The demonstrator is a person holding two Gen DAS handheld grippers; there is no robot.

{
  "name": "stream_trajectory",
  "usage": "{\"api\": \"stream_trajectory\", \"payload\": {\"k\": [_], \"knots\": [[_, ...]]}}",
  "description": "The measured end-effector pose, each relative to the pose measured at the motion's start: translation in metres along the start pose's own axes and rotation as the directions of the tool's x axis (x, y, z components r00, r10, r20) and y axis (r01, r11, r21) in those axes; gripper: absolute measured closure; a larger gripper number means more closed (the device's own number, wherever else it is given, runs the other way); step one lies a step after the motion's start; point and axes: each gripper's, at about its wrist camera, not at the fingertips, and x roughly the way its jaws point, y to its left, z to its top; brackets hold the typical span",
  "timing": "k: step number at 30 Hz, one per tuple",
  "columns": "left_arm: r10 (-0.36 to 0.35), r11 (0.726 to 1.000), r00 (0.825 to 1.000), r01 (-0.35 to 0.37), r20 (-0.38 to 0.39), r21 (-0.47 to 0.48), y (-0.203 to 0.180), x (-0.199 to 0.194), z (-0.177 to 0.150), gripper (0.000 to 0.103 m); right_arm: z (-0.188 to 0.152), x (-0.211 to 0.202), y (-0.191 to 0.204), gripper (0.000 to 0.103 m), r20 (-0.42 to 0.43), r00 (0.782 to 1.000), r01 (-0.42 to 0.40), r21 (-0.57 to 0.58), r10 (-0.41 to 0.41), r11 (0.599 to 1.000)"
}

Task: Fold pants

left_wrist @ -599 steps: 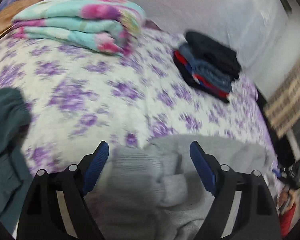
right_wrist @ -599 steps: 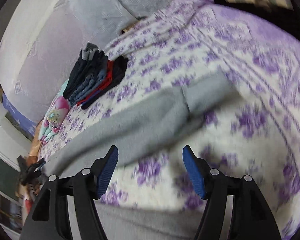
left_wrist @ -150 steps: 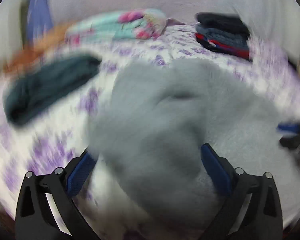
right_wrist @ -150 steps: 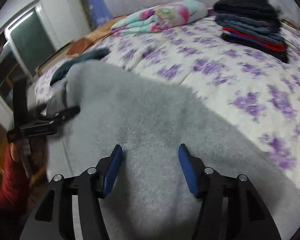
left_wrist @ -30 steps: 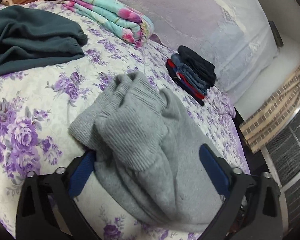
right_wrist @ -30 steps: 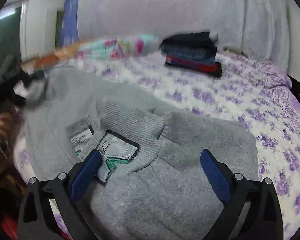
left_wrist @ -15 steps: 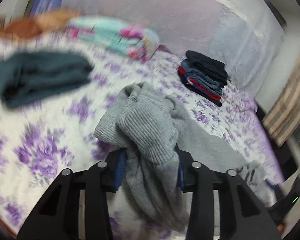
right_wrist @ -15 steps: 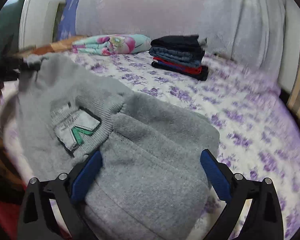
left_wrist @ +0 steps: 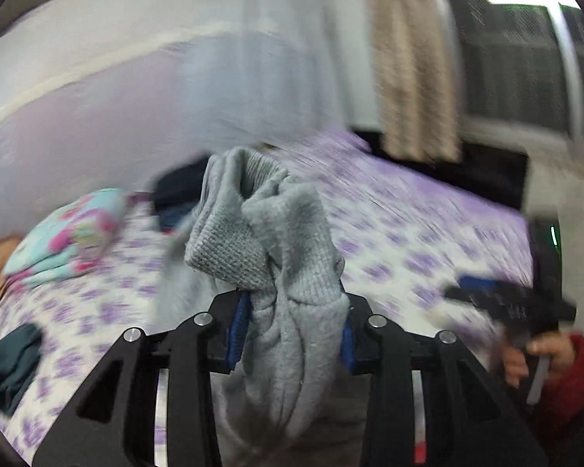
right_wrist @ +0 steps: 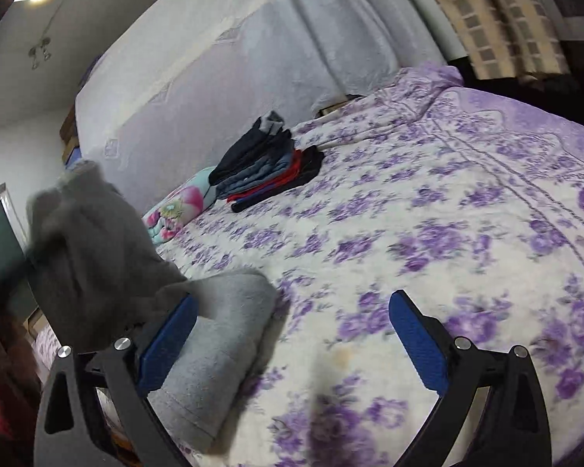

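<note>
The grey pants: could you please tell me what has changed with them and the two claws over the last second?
A second ago the left claw stood open around the grey pants lying bunched on the bed; it has since shut on them and raised that end, while the rest still lies there. The right claw stays open, now off to the side. The stack of folded clothes and floral blanket have not moved.

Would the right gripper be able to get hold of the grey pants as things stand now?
Probably yes. The right gripper is open and empty, and the folded end of the grey pants lies on the bedspread just beside its left finger, unobstructed. The left gripper holds the other end up.
</note>
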Motion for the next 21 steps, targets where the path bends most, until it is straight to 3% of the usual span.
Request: {"api": "stream_trajectory", "payload": {"k": [2,3,5,6,8,11,13,15,18,21], "knots": [[-0.041,0.997,0.994,0.047,-0.105,0.059,-0.038,0.036,-0.018,0.063,0.003,-0.012,-0.004,0.004,0.035,0.999,0.001,0.005,-0.001,1.0],[-0.059,0.994,0.982,0.074,-0.179,0.08,-0.054,0.055,-0.032,0.057,0.005,-0.015,-0.006,0.004,0.045,0.999,0.007,0.005,-0.007,1.0],[-0.104,0.988,0.965,0.127,-0.239,0.086,-0.07,0.07,-0.052,0.043,0.008,-0.02,-0.011,0.004,0.057,0.998,0.016,0.004,-0.016,1.0],[-0.122,0.985,0.965,0.146,-0.232,0.089,-0.075,0.067,-0.057,0.031,0.008,-0.022,-0.014,0.004,0.06,0.998,0.02,0.007,-0.02,1.0],[-0.147,0.978,0.973,0.17,-0.177,0.123,-0.079,0.048,-0.056,0.019,0.008,-0.021,-0.017,0.004,0.058,0.998,0.024,0.016,-0.025,1.0],[-0.179,0.977,0.978,0.189,-0.103,0.103,-0.064,0.019,-0.043,0.012,0.006,-0.013,-0.011,0.004,0.042,0.999,0.009,0.006,-0.009,1.0],[-0.152,0.986,0.987,0.155,-0.047,0.065,-0.038,0.0,-0.036,0.009,0.004,-0.011,-0.001,0.004,0.049,0.999,0.008,-0.033,-0.006,0.999],[-0.074,0.997,0.997,0.075,-0.026,0.024,-0.012,-0.006,-0.028,0.007,0.003,-0.012,0.011,0.004,0.066,0.998,0.002,-0.071,0.003,0.997],[0.023,0.997,0.996,-0.029,-0.085,-0.078,0.021,0.008,-0.024,0.007,0.01,-0.012,0.042,0.004,0.086,0.996,-0.02,-0.153,0.034,0.988],[-0.009,0.994,0.987,-0.009,-0.158,-0.11,0.029,0.029,-0.033,0.007,0.024,-0.009,0.077,0.004,0.114,0.993,-0.008,-0.256,0.038,0.967]]}}
